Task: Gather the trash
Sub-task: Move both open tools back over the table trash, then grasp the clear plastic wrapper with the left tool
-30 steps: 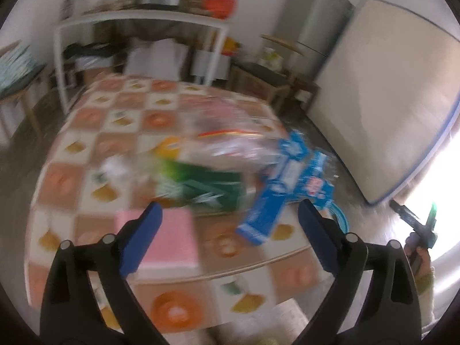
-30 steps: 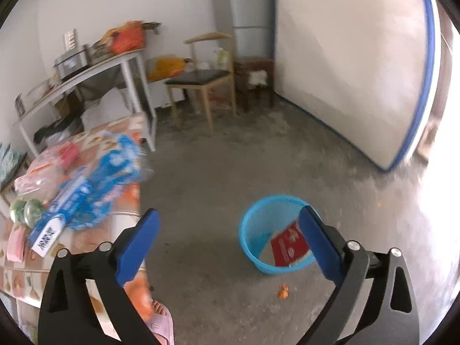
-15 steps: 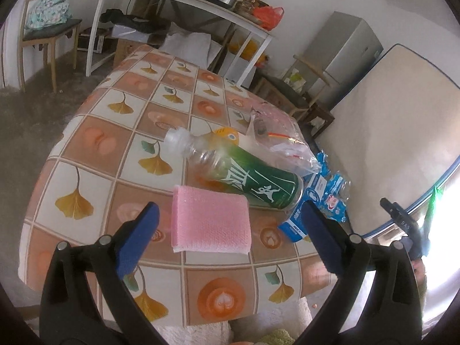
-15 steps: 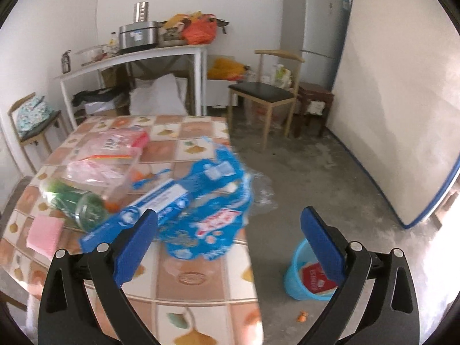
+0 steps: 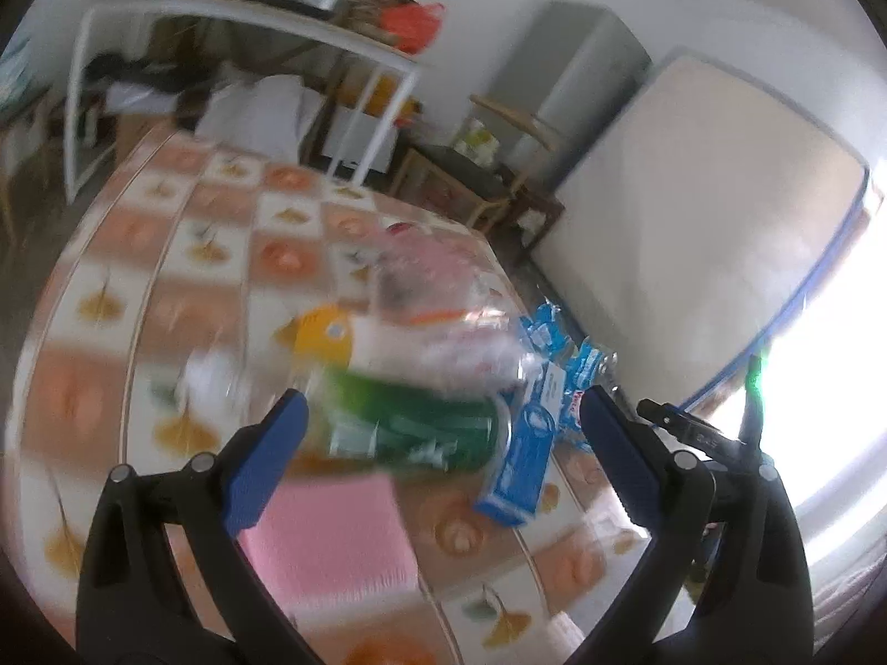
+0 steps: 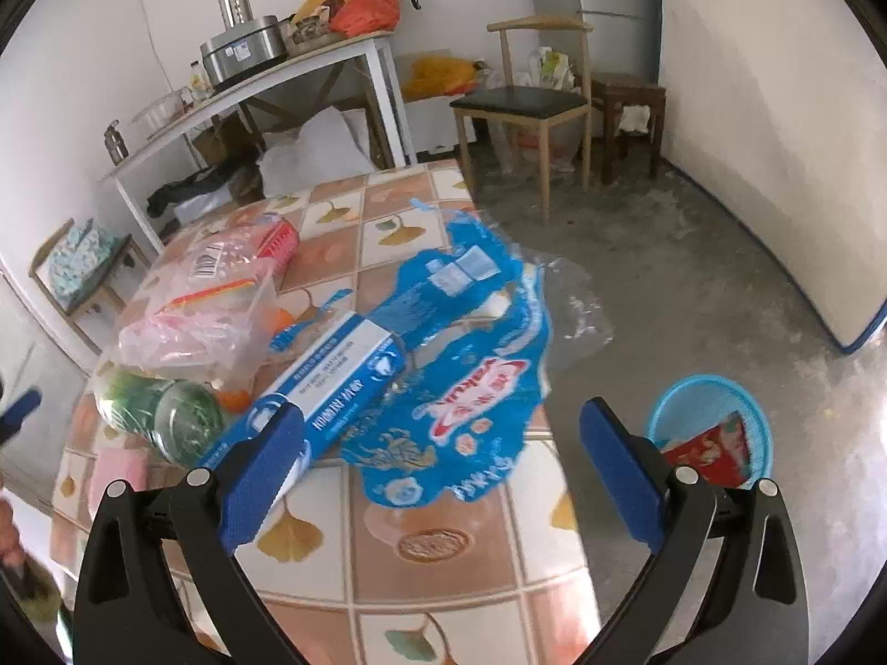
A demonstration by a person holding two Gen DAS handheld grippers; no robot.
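The left gripper (image 5: 438, 432) hangs over the near part of the table (image 5: 166, 299), its blue-padded jaws spread wide with nothing between them; this view is smeared by motion. The right gripper (image 6: 441, 446) is likewise spread wide and holds nothing, poised above the table's right edge.

The table wears a glossy cloth of orange and cream squares printed with ginkgo leaves. The trash lies in a loose heap toward the right edge. A green bottle (image 6: 166, 410) of clear ribbed plastic lies on its side, base toward the right gripper. Just beside it, toward the near edge, lies a flat pink sponge (image 5: 327, 537), rectangular and soft-looking. Resting partly over the bottle is a crinkled clear bag (image 6: 205, 310) with pinkish contents and a barcode label. A long blue-and-white carton (image 6: 327, 382), a slim rectangular box, lies slantwise between the bottle and a crumpled blue wrapper (image 6: 471, 382). The wrapper is thin shiny film with red and white print, and its far side hangs over the right edge. A small orange lump (image 5: 324, 330) shows behind the bottle in the left view; what it is cannot be told.

On the bare concrete floor just off the table's right edge stands a round blue bin (image 6: 715, 426) of latticed plastic, with a red packet (image 6: 709, 457) inside.
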